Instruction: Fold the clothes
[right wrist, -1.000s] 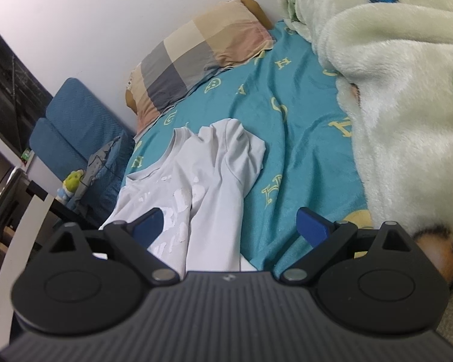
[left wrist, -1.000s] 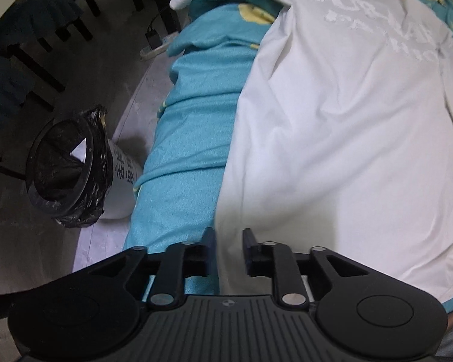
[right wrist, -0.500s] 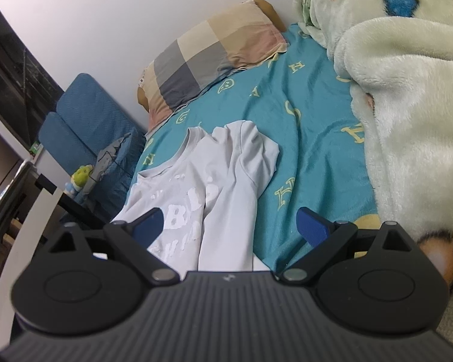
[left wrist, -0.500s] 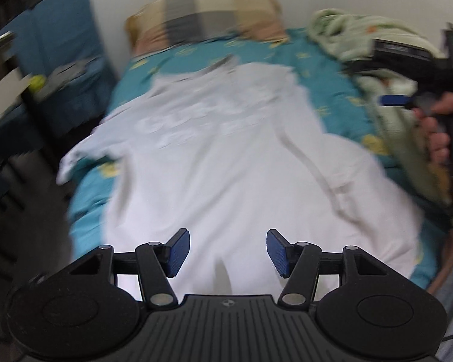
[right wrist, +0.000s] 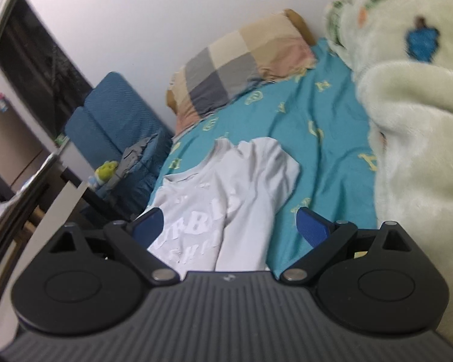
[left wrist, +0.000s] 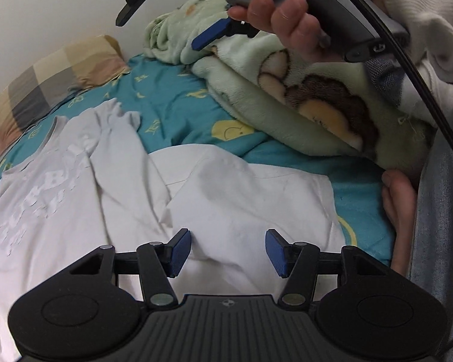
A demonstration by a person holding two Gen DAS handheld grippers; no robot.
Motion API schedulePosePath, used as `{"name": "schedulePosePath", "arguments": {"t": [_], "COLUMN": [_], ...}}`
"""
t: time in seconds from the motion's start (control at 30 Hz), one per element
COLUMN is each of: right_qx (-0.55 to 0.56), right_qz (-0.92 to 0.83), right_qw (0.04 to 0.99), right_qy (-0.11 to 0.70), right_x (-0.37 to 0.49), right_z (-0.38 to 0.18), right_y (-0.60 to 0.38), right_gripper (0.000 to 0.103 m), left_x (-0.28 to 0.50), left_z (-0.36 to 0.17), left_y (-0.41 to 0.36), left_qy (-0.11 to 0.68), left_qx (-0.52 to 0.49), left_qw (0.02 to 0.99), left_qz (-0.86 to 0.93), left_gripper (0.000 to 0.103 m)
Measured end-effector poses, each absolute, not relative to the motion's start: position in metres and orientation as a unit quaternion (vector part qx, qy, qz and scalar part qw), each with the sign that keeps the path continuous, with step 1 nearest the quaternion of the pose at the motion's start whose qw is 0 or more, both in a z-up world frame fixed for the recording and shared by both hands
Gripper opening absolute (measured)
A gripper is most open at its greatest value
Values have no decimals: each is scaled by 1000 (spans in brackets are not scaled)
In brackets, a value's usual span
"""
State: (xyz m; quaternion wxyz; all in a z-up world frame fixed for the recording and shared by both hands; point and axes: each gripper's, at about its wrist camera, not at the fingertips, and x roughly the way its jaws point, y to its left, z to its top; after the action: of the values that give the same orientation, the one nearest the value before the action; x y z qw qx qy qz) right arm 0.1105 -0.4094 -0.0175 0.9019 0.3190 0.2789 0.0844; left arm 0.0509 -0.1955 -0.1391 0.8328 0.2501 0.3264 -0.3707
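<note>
A white T-shirt with white lettering lies spread on the teal bedsheet, its right side folded inward. My left gripper is open and empty, hovering just above the shirt's lower hem. My right gripper is open and empty, held up in the air over the bed; it also shows in the left wrist view at the top, in a hand. From the right wrist view the shirt lies below and ahead.
A checked pillow lies at the head of the bed. A pale green fleece blanket is heaped along the right side. A blue chair stands left of the bed. The person's leg is at the right.
My left gripper let go of the shirt's left edge, opened, and swung right to face the hem and the blanket. My right gripper rose slightly, still open.
</note>
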Motion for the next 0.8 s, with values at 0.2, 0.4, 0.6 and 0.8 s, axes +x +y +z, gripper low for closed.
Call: {"name": "schedulePosePath", "arguments": {"t": [0.2, 0.4, 0.6, 0.8], "right_qx": [352, 353, 370, 381], "right_qz": [86, 78, 96, 64], "right_qw": [891, 891, 880, 873], "right_qy": [274, 275, 283, 299], "right_x": [112, 114, 135, 198], "right_z": [-21, -23, -41, -68], "right_y": [-422, -425, -412, -404], "right_gripper": [96, 96, 95, 61], "left_x": [51, 50, 68, 92], "left_z": [-147, -156, -153, -119], "left_y": [-191, -194, -179, -127], "left_qy": [331, 344, 398, 374], "left_qx": [232, 203, 122, -4], "left_qw": [818, 808, 817, 866], "left_qz": [-409, -433, -399, -331], "left_gripper": [60, 68, 55, 67]}}
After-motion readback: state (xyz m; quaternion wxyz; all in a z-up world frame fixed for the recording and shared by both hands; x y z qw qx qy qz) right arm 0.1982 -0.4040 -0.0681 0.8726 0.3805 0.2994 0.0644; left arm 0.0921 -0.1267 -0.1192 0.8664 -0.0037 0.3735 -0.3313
